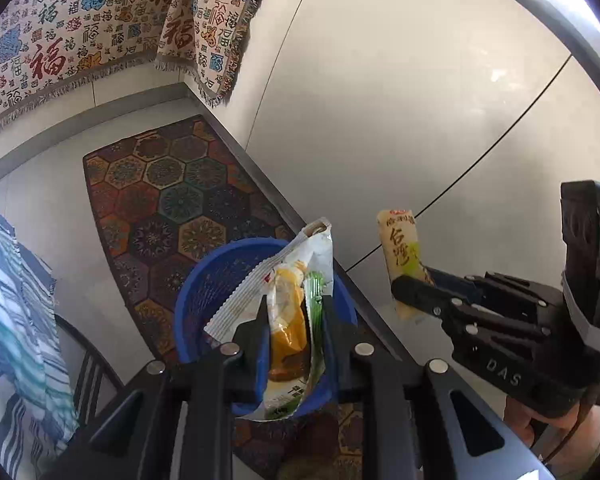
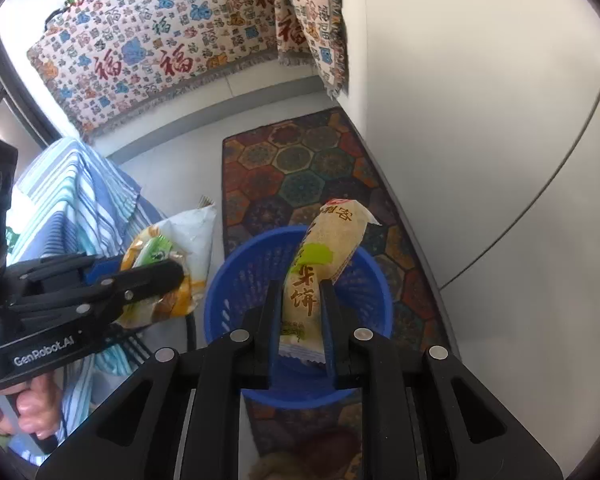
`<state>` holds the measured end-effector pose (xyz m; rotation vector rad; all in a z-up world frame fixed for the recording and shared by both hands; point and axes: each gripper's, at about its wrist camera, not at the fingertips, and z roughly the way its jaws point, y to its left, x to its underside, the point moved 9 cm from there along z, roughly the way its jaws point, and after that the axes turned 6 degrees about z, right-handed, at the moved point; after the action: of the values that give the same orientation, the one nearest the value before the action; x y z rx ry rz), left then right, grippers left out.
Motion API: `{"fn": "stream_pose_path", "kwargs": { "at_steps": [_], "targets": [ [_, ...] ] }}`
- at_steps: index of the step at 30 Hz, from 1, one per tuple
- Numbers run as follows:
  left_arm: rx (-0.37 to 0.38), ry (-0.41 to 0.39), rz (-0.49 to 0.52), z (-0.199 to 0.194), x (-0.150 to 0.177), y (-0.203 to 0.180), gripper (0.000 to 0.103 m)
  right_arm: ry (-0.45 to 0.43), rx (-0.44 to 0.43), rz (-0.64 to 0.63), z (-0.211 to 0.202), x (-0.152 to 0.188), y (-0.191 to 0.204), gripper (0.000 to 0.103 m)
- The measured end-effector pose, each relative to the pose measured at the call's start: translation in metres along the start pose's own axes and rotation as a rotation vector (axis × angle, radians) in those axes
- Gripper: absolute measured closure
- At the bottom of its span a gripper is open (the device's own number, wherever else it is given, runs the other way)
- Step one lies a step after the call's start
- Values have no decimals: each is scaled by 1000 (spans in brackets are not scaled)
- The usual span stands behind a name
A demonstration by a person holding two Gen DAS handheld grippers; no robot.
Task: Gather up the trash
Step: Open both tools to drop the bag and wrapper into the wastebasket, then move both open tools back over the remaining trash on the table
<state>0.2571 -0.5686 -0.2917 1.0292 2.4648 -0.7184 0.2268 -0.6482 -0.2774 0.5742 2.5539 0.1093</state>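
Above the blue perforated basket (image 2: 236, 280), a beige rice-cracker packet (image 2: 320, 264) was pinched by the right gripper (image 2: 300, 312). At nine o'clock of it, a crinkled white-and-yellow wrapper (image 1: 288, 308) was clamped by the left gripper (image 1: 292, 320). Open glossy grey floor (image 1: 400, 100) was seen at two o'clock, beside the hexagon-patterned rug (image 1: 168, 184).

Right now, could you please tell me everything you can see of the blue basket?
The blue basket is a round, plastic-looking bin with perforated, lattice-like walls and a solid rim. It stands upright on the patterned hexagon rug, beside the white table edge. Nothing visibly lies inside; its bottom is partly hidden. Both wrappers hang above its opening, held in the tongs, not touching it as far as I can see.
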Motion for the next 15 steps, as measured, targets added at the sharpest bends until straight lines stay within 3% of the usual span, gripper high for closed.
{"fn": "stream_pose_path", "kwargs": {
  "at_steps": [3, 4, 5, 6, 8, 15],
  "targets": [
    [2, -2, 13, 6, -4, -4, 79, -5, 7, -3, 4, 0, -3, 83],
    [6, -1, 16, 10, -6, -4, 77, -12, 10, -8, 6, 0, -4, 76],
    [19, 4, 17, 13, -7, -5, 69, -15, 14, -14, 8, 0, -5, 53],
    [34, 8, 14, 16, -9, -6, 62, -17, 17, -17, 10, 1, -5, 43],
    [39, -8, 5, 18, -14, -6, 40, -28, 28, -22, 11, 0, -6, 40],
    [-2, -102, 27, -22, -25, -7, 39, -122, 92, 1, -16, -10, -14, 19]
  ]
}}
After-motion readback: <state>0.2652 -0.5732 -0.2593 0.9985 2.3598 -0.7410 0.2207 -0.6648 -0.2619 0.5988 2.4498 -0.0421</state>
